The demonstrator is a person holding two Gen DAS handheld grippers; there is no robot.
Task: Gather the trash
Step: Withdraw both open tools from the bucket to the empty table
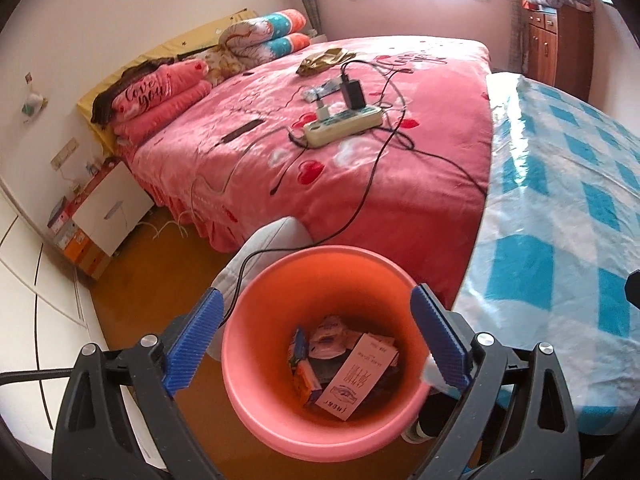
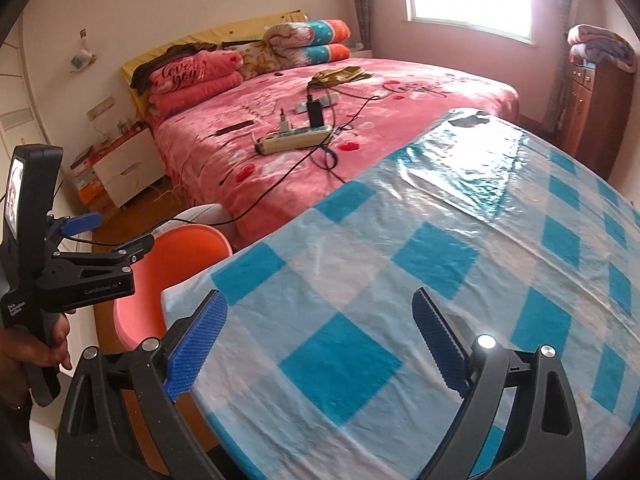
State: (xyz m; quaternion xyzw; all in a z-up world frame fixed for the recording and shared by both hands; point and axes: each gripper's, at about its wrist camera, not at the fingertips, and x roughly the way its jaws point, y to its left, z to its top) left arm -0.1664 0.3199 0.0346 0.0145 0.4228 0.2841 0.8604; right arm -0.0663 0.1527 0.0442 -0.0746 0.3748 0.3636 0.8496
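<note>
An orange bin point(image 1: 320, 420) stands on the floor between the bed and the table, right below my left gripper point(image 1: 317, 292). That gripper is open, with nothing between its pads. Inside the bin lie a pink-and-white box point(image 1: 356, 376), small cartons point(image 1: 306, 384) and wrappers point(image 1: 328, 338). A pale scrap point(image 1: 434, 374) shows by the base of the right pad. My right gripper point(image 2: 319, 297) is open and empty over the blue-checked tablecloth point(image 2: 400, 280). The right wrist view shows the left gripper point(image 2: 120, 234), held by a hand point(image 2: 36, 344), above the bin point(image 2: 180, 256).
A pink bed point(image 1: 248, 152) carries a power strip point(image 1: 344, 124) with chargers, trailing black cables point(image 1: 372, 184), a gold crumpled bag point(image 1: 326, 60) and a small wrapper point(image 1: 320, 90). A white nightstand point(image 1: 110, 208) stands left. A wooden cabinet point(image 1: 556, 48) stands by the window.
</note>
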